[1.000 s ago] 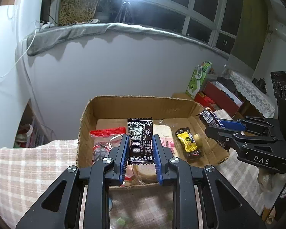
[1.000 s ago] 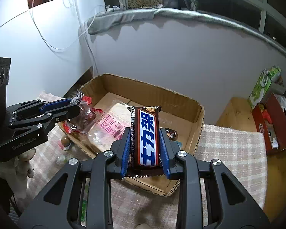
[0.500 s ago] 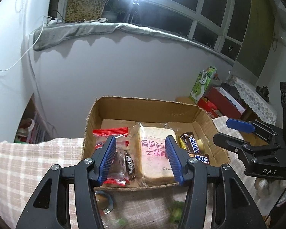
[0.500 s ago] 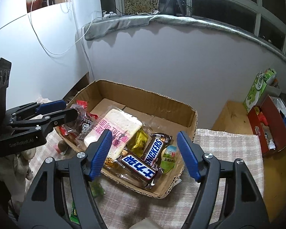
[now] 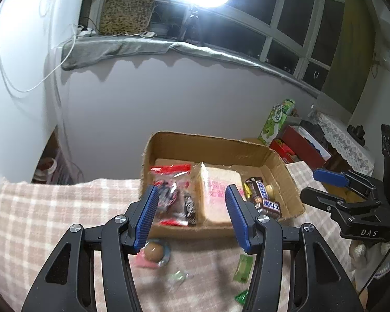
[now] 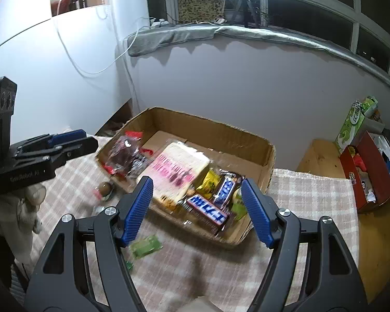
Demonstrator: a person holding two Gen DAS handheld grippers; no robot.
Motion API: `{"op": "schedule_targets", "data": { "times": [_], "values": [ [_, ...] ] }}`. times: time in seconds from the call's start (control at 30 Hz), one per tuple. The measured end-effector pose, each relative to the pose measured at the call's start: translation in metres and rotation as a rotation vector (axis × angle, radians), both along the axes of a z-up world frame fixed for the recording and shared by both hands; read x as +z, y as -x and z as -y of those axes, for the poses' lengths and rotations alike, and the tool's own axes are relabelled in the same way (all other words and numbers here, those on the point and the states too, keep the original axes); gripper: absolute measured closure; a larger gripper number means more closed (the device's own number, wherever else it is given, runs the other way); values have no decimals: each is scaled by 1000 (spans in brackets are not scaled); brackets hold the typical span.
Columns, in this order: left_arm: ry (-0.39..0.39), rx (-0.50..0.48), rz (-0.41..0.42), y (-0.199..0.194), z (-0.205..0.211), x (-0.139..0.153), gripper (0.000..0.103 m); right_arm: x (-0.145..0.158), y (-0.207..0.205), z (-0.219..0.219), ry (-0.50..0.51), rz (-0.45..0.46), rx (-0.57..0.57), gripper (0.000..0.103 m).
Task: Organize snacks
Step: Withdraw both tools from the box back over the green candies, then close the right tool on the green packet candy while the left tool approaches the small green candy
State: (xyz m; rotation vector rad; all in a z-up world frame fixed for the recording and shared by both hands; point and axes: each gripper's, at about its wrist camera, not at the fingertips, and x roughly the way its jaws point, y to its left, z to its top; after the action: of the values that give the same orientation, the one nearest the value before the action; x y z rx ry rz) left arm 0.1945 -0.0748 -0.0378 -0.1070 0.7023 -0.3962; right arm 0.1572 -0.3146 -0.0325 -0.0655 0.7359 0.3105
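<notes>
Diagonally, blue-label chocolate bar (image 6: 208, 209) in cardboard box (image 6: 215, 132)

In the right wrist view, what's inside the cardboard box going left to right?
Red-topped clear bag → wrapped bread slab → yellow packet → two Snickers bars → green-lidded cup by the right wall of the cardboard box.

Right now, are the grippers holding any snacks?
No. The left gripper and the right gripper are both open and empty; the snacks lie in the cardboard box.
</notes>
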Motion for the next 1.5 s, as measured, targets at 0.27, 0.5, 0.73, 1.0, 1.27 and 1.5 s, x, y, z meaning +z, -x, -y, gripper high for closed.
{"op": "schedule_targets", "data": {
  "times": [0.27,0.5,0.73,1.0,1.27,1.5],
  "values": [
    [18,26,-29,21,-21,-12,51,-12,31,-14,3,-33,50,30],
    [31,28,-83,39,-25,-37,51,-38,60,-29,-1,-95,94,30],
    [6,13,-147,47,-15,-69,56,-73,79,-53,37,-162,137,30],
    [-57,-15,-174,39,-4,-86,66,-96,79,-69,74,-207,153,30],
    [-127,-41,-170,31,12,-94,70,-107,73,-75,90,-242,164,47],
    [-163,-54,-163,26,20,-96,74,-112,73,-82,119,-243,183,63]
  ]
}}
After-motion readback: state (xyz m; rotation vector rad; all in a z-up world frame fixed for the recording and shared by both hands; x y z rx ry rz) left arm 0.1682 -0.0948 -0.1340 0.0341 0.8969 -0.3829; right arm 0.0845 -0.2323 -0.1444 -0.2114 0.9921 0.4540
